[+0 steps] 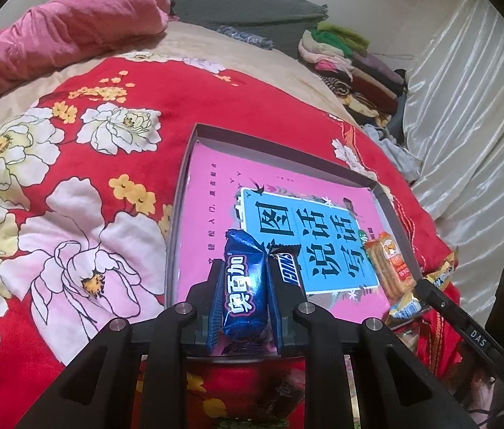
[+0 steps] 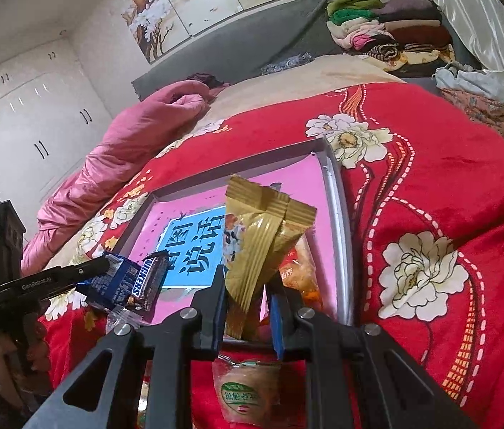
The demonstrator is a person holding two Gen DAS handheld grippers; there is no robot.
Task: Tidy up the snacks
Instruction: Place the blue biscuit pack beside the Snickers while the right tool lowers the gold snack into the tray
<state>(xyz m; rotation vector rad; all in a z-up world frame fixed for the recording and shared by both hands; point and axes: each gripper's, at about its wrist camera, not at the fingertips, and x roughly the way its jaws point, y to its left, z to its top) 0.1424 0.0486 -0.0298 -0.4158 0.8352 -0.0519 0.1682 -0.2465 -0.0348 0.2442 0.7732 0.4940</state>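
Clearly, the left gripper [image 1: 244,282] has its jaws clenched on a blue Oreo packet [image 1: 243,286], held upright over the near edge of the shallow box [image 1: 287,144]. Just right of that packet, the left view shows a Snickers bar [image 1: 287,268] against the right finger, and whether the jaws pinch it too cannot be told. The box lies on the red flowered blanket [image 1: 73,178] of the bed, lined with a pink book cover [image 1: 209,196] bearing a blue panel. Along the box's right wall lies an orange cracker packet [image 1: 389,268].

Only the right wrist view shows what the right gripper [image 2: 246,296] carries: its jaws are closed on a gold-wrapped snack [image 2: 252,250], raised over the box's near right corner. That view also shows a clear packet with a green label [image 2: 241,389] on the blanket below the gripper, out of the left camera's sight, and the white wardrobe [image 2: 19,125] on the far left. From the left view, the right gripper appears only as a black finger [image 1: 441,300] at the near right, beside a yellow and blue wrapper [image 1: 409,304]. Folded clothes [image 1: 352,60] are stacked at the far right of the bed.
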